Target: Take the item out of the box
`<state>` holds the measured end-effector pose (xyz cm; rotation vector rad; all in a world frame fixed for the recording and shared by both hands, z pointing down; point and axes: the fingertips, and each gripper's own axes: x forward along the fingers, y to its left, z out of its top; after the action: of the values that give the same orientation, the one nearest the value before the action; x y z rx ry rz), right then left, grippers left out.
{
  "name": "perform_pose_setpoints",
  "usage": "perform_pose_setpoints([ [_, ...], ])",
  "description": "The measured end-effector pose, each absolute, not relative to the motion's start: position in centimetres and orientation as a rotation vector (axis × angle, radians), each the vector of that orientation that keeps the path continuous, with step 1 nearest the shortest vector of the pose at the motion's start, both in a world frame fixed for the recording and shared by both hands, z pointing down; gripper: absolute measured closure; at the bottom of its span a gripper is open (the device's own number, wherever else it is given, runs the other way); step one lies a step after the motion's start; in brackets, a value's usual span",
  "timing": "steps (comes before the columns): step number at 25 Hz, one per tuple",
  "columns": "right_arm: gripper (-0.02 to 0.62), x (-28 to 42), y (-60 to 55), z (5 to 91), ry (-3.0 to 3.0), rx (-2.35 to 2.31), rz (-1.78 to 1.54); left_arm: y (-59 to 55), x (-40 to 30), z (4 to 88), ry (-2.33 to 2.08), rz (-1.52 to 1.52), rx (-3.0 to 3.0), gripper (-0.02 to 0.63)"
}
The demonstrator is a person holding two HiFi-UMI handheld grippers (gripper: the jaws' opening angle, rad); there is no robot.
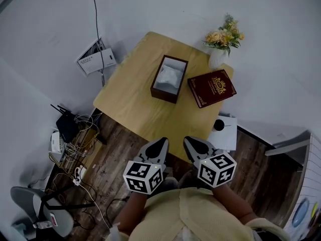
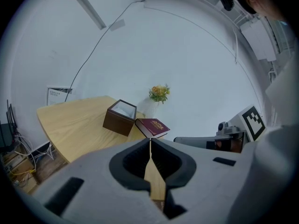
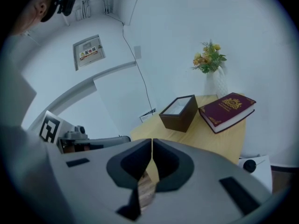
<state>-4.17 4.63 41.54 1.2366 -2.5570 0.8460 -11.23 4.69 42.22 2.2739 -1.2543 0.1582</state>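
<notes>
Left claw (image 1: pixel 162 141) and right claw (image 1: pixel 188 140) pressed together, empty, short of table (image 1: pixel 130 99). Box (image 1: pixel 163 94) open beside book (image 1: pixel 211 88), white item (image 1: pixel 169 77) inside.

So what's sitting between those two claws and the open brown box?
Nothing but bare tabletop between the left claw, the right claw and the box, seen in the head view.

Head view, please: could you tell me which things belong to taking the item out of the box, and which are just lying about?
For the job: open brown box; white item inside it; left gripper and right gripper, both shut.
Lying about: red book, flower vase, router and cables on the floor.
</notes>
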Motion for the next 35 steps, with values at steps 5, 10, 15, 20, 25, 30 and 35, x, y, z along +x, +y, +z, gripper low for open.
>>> perform_pose_setpoints([
  [5,0.565,-4.0,4.4,41.8,-2.529,1.269,0.848,4.1,-12.0,42.4,-1.240,0.168,2.282,0.578],
  [10,0.565,-4.0,3.3,41.5,-2.537,1.285,0.833,3.5,-12.5,42.5,-1.247,0.171,2.280,0.578],
  [15,0.565,-4.1,2.1,41.7,-2.543,1.254,0.831,2.7,-12.5,43.0,-1.248,0.190,2.266,0.578],
  [20,0.565,-4.1,0.0,41.4,-2.570,1.210,0.828,0.8,-12.0,42.7,-1.267,0.206,2.265,0.578],
  [25,0.565,-3.9,-2.1,41.1,-2.584,1.139,0.817,-1.8,-10.5,42.4,-1.243,0.263,2.304,0.578],
  [30,0.565,-3.7,-4.5,41.0,-2.601,1.053,0.818,-5.0,-9.1,42.0,-1.244,0.342,2.352,0.577],
  [35,0.565,-3.7,-7.2,41.0,-2.615,0.985,0.826,-8.1,-8.3,41.8,-1.229,0.392,2.367,0.577],
])
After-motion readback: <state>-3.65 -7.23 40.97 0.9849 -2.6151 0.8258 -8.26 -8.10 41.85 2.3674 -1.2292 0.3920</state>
